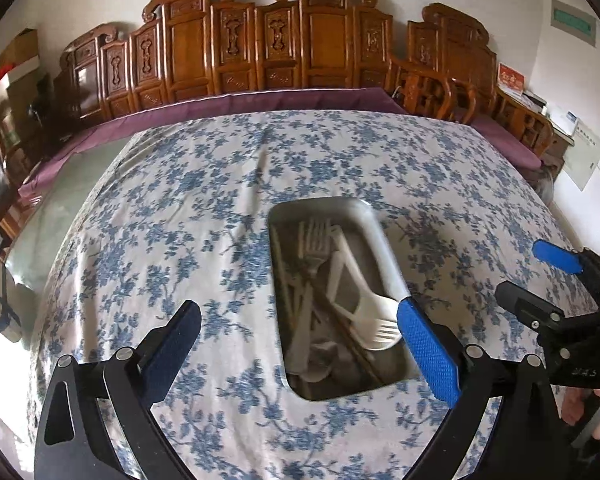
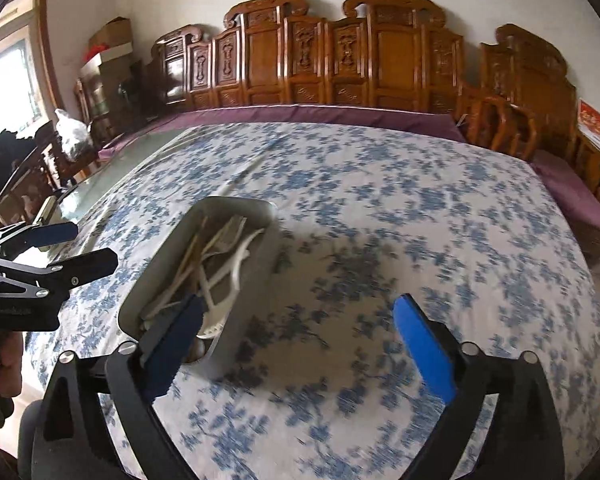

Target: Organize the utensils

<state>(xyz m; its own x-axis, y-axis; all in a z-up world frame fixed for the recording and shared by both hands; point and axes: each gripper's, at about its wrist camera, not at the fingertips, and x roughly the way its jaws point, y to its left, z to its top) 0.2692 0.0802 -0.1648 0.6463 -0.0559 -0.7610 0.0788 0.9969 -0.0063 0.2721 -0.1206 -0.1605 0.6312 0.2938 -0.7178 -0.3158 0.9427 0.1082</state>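
A grey rectangular tray [image 1: 376, 236] sits on the blue-flowered tablecloth and holds several white plastic forks [image 1: 374, 322] and other utensils, with wooden chopsticks [image 1: 282, 280] along its left side. My left gripper [image 1: 300, 328] is open and empty, its fingers to either side of the tray's near end. My right gripper [image 2: 296, 330] is open and empty, just right of the tray [image 2: 172, 248], with its left finger [image 2: 176, 336] over the tray's near corner. The right gripper also shows in the left wrist view [image 1: 540, 272]; the left gripper shows in the right wrist view [image 2: 80, 246].
The tablecloth [image 1: 204, 200] covers a glass-topped table [image 1: 64, 192]. A carved wooden bench with a purple cushion [image 1: 260, 100] runs along the far side. Wooden chairs [image 2: 500, 128] stand at the right. A bagged item [image 2: 74, 136] sits at the far left.
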